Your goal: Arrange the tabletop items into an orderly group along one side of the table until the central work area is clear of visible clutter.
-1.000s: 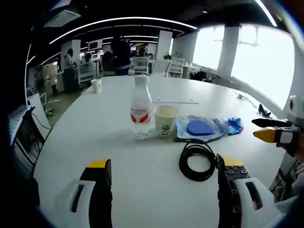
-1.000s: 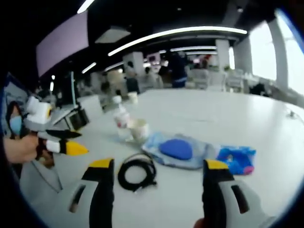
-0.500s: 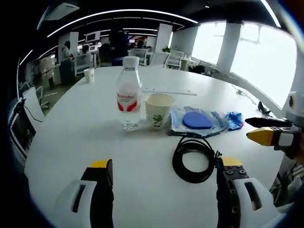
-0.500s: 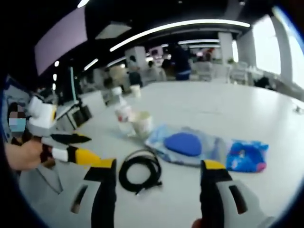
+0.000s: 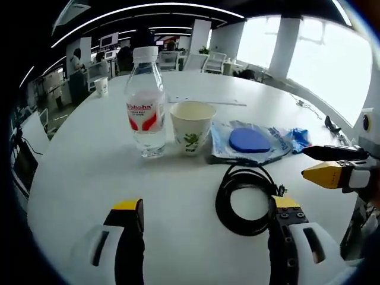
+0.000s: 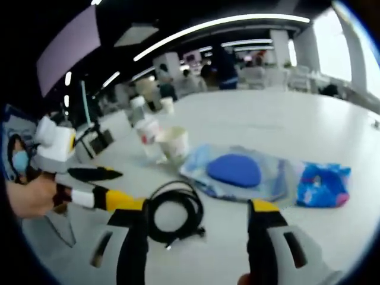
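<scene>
Left gripper view: white round table (image 5: 89, 172) in open office, ceiling strip lights, bright windows. Bottle (image 5: 145, 104), paper cup (image 5: 192, 126), blue pouch (image 5: 252, 141), coiled cable (image 5: 243, 191) grouped mid-table. Left tongs (image 5: 200, 208) spread, empty; right tongs (image 6: 197, 211) spread, empty.

The paper cup (image 5: 192, 126) hides part of the plastic bag (image 5: 256, 142); the distant cup's (image 5: 101, 86) print is too small to tell.

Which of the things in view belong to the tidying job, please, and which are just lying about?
To tidy: water bottle, paper cup, coiled black cable, clear bag with the blue pad, blue packet.

Lying about: far paper cup, white strip, chairs.
</scene>
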A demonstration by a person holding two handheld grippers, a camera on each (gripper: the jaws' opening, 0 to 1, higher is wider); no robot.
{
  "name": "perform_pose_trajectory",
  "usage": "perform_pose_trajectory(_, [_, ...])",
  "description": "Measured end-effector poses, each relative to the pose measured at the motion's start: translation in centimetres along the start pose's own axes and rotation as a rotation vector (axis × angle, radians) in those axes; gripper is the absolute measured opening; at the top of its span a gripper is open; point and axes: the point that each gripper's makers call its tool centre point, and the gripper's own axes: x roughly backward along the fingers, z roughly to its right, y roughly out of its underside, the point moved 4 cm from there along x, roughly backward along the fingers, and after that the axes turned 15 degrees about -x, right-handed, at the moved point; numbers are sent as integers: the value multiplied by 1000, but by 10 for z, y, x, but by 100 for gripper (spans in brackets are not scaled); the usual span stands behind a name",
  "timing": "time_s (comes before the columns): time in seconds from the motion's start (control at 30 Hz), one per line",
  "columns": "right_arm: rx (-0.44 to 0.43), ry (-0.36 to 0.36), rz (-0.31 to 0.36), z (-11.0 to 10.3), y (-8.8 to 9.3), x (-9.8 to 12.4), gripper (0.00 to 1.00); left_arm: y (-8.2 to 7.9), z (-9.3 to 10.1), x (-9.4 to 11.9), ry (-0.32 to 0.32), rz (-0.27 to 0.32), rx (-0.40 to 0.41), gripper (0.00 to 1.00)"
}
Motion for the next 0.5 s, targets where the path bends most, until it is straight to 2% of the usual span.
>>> perform_pose_trajectory(0.13, [-15, 0, -11, 2, 4, -8, 63, 4, 1, -6, 0, -35, -12, 83])
perform_pose_trajectory(0.17, [-17, -1, -15, 3, 5, -9, 63, 8, 1, -8, 5, -60, -18, 83])
perform_pose_trajectory(0.37, [-28, -11, -54, 3, 16, -24, 60, 13, 1, -18, 6, -71, -5, 82])
perform_pose_trajectory(0.5, [-32, -24, -78, 1, 23, -34, 57, 11, 6, -24, 2, -80, -33, 80])
